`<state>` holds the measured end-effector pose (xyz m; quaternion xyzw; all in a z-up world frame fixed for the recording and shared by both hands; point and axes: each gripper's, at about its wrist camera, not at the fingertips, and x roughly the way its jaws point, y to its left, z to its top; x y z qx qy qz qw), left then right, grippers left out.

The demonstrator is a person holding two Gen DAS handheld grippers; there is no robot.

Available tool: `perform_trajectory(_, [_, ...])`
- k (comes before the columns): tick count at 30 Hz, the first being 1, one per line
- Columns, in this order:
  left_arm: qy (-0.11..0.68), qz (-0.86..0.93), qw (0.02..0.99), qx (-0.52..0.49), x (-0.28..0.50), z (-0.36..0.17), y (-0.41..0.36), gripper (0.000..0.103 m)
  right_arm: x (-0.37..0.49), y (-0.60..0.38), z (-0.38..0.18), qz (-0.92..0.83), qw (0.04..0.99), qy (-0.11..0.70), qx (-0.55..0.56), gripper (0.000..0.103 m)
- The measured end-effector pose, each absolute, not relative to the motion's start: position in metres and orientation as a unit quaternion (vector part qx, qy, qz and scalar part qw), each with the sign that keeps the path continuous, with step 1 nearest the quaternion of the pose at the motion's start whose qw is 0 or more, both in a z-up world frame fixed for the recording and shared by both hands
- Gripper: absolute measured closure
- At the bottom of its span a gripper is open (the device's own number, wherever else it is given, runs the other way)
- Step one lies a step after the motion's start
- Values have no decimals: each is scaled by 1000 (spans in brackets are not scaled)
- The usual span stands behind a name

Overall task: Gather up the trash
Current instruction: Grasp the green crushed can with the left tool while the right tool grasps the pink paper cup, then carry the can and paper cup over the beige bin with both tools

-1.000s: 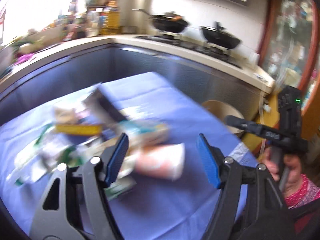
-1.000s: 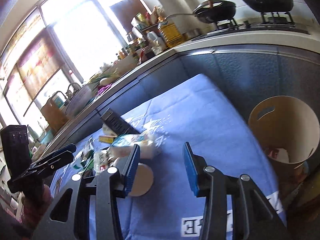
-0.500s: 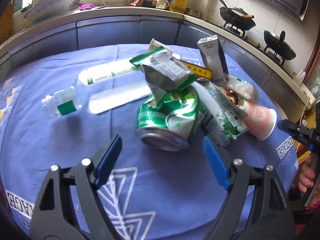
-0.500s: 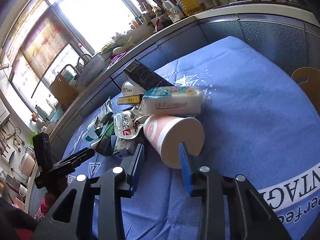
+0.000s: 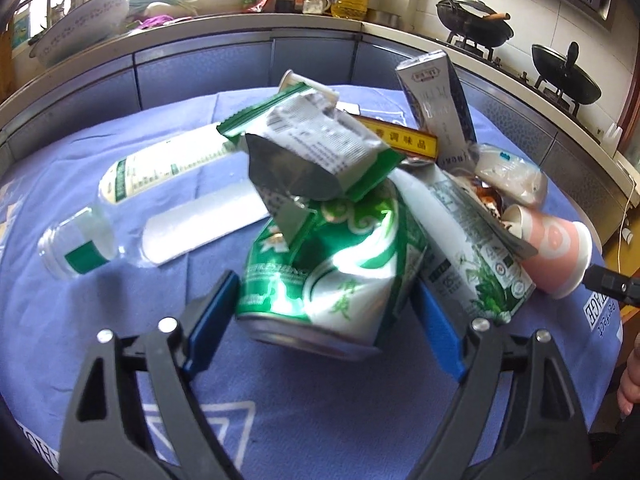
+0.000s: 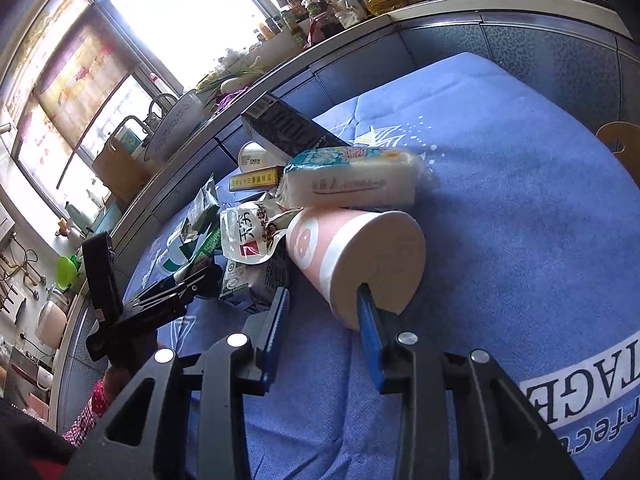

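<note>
The yellow box in the trash pile carries Chinese print ending in 调味品. The white pouch beside the pink cup shows large characters 天劳 over a red mark. On the blue cloth covering the tabletop, white letters read "TAGE", with "fec" beneath them, cut off at the frame edge. The crushed green can bears a line of small capital lettering, too distorted to read.

Green can, pink cup, blue cloth
</note>
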<state>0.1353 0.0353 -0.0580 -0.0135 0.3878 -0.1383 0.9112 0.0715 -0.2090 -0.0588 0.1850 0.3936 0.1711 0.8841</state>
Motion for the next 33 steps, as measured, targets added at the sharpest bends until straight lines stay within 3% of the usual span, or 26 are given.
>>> perform_trajectory(2, [386, -133, 913, -12, 138, -59, 34, 21, 72, -206, -61, 173, 883, 396, 183, 67])
perform_trajectory(5, [385, -122, 915, -5, 140, -61, 34, 31, 74, -204, -62, 175, 882, 398, 182, 70])
perform_trajectory(9, [373, -120, 920, -19, 131, -56, 43, 32, 73, -203, -62, 183, 881, 397, 179, 91])
perform_trajectory(13, [362, -127, 923, -23, 116, -47, 51, 33, 74, -204, -63, 185, 881, 396, 183, 98])
perform_trajectory(22, [357, -161, 918, -54, 73, -26, 62, 33, 52, -199, -45, 206, 885, 382, 166, 100])
perform_trajectory(33, [368, -224, 901, -42, 57, -23, 21, 33, 24, -215, -25, 214, 893, 358, 170, 100])
